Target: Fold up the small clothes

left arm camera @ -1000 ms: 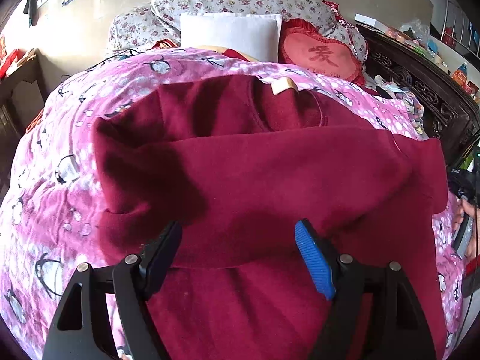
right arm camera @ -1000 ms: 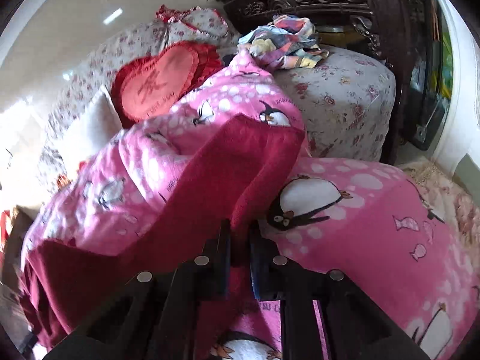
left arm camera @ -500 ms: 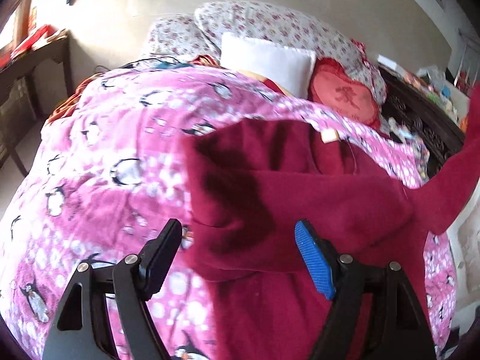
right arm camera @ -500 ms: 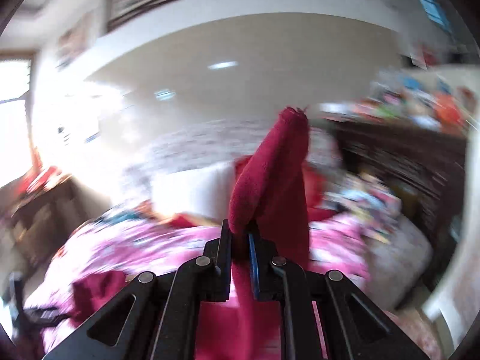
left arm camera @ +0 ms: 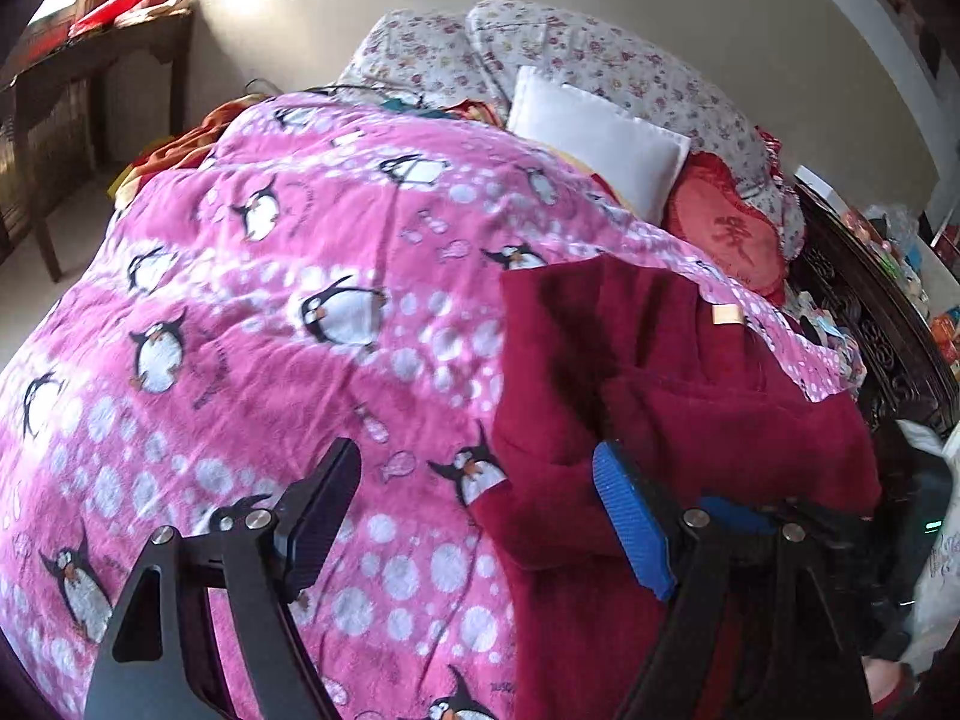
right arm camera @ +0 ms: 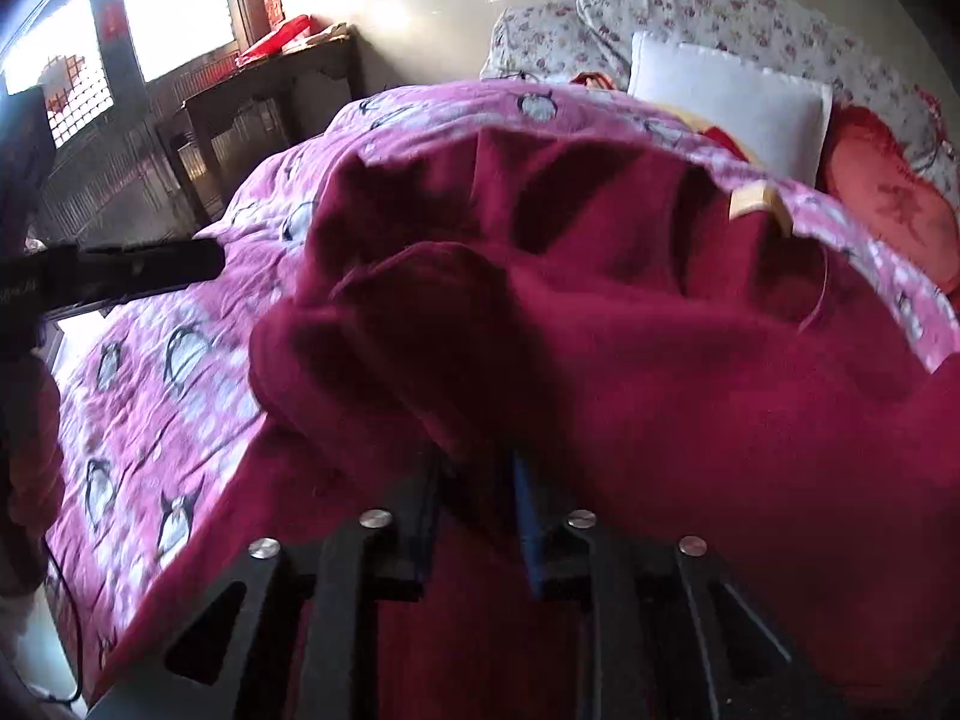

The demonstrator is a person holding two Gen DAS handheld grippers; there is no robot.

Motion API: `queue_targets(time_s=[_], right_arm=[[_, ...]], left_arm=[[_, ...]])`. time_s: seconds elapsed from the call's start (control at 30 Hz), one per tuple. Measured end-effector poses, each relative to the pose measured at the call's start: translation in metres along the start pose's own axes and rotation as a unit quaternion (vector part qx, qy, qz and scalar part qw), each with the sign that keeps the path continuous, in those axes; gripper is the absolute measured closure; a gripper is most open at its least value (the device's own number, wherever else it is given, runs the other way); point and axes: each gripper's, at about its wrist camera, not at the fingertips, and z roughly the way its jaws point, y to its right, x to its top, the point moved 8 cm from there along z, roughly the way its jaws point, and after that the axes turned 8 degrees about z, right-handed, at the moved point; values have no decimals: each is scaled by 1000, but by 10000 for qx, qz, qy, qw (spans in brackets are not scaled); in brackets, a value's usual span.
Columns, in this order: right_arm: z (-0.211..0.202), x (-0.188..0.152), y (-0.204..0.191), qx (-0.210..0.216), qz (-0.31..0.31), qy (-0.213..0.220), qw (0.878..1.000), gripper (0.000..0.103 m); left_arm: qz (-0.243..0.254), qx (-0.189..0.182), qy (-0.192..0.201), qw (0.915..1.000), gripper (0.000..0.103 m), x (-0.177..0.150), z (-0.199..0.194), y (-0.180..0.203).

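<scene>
A dark red fleece garment point(left arm camera: 648, 384) lies on the pink penguin blanket point(left arm camera: 288, 300), with a tan neck label point(left arm camera: 727, 315) at its far end. My left gripper point(left arm camera: 474, 516) is open and empty, over the garment's left edge where it meets the blanket. In the right wrist view my right gripper point(right arm camera: 474, 504) is shut on a fold of the same garment point(right arm camera: 600, 324), which lies doubled over the body of the garment. Its fingertips are mostly buried in the cloth. The left gripper's finger point(right arm camera: 132, 270) shows at the left there.
A white pillow point(left arm camera: 600, 138), a red heart cushion point(left arm camera: 732, 234) and floral pillows point(left arm camera: 588, 54) lie at the head of the bed. A dark carved headboard point(left arm camera: 888, 324) runs along the right. A wooden table point(left arm camera: 84, 78) stands at the left by the wall.
My right gripper has carried the sleeve up and across and laid it over the garment's body. My left gripper has shifted left, off the garment toward its left edge, still open.
</scene>
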Motion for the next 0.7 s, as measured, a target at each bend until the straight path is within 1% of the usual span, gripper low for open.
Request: queue_targets(time_s=[0.03, 0.1, 0.17, 0.23, 0.3, 0.37, 0.4, 0.43, 0.5, 0.53, 0.57, 0.63, 0.7], right_arm=[[-10, 0, 3, 8, 46, 83, 10000, 53], [-49, 5, 10, 45, 138, 512, 9986, 34], [-83, 8, 22, -111, 140, 799, 9966, 34], [-102, 9, 37, -304, 214, 970, 9946, 34], [-127, 8, 64, -534, 445, 1161, 9908, 34], [-144, 4, 90, -640, 755, 1289, 9867, 34], [-150, 2, 99, -672, 880, 1330, 9849, 34], [-155, -1, 105, -688, 983, 1349, 9836, 34], [-162, -12, 120, -729, 1124, 1354, 9817, 34], [-164, -12, 123, -768, 1135, 1353, 9813, 34], [-164, -12, 128, -834, 1152, 1354, 9805, 34], [-170, -15, 141, -992, 1225, 1415, 9773, 34], [-172, -13, 152, -1168, 1299, 1486, 9733, 34]], left_arm=[[53, -24, 27, 10000, 23, 1, 0, 5], [147, -117, 24, 9998, 19, 3, 2, 16], [292, -200, -30, 9994, 13, 2, 8, 33], [516, -187, -155, 9984, 13, 0, 17, 49], [731, -8, -277, 9969, 13, 0, 31, 61], [854, 2, -456, 9953, 13, -2, 47, 74], [898, 3, -511, 9947, 13, -3, 55, 80], [963, 82, -508, 9940, 14, -2, 60, 83], [1169, 299, -448, 9917, 45, -2, 67, 90], [1267, 528, -496, 9893, 74, -2, 71, 92], [1270, 604, -494, 9888, 76, -1, 70, 92], [1228, 497, -363, 9905, 81, 5, 61, 93], [1189, 418, -144, 9919, 86, 17, 42, 90]])
